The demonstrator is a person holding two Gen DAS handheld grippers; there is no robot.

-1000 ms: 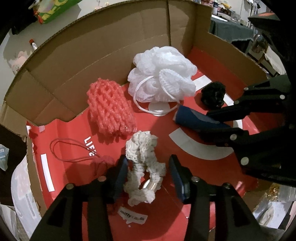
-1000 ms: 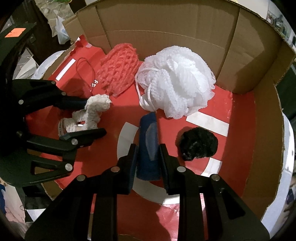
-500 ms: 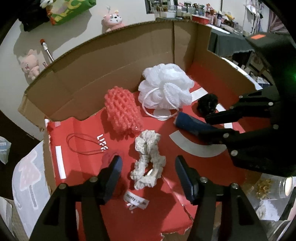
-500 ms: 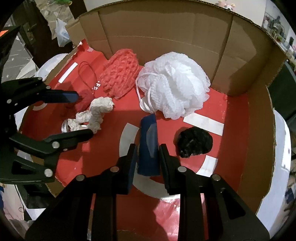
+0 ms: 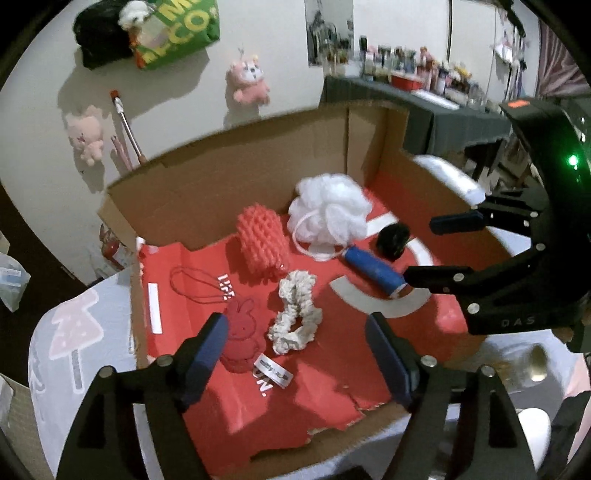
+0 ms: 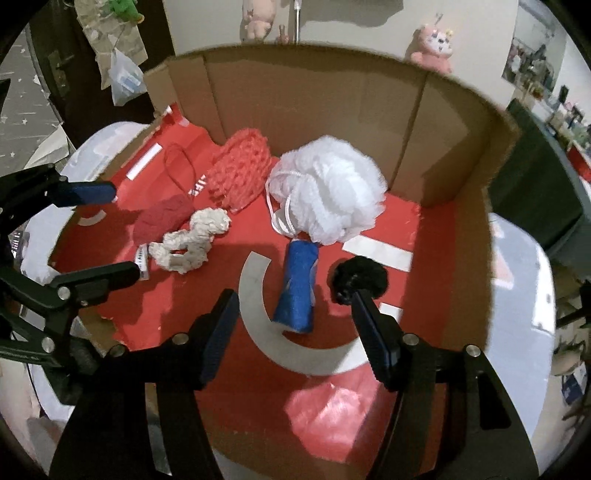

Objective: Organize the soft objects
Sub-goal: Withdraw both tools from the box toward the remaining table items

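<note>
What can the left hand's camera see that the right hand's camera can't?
Only the left camera shows the green bag on the wall and the cluttered shelf. Only the right camera shows the hanging plastic bag. Both show the white pouf, blue roll, cream scrunchie and both grippers, left gripper and right gripper, opening with nothing between the jaws.

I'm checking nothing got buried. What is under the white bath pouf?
The white bath pouf sits on the red liner of the cardboard box. Its white cord loop pokes out beneath, by the blue roll. Whatever lies directly under its bulk is covered.
</note>
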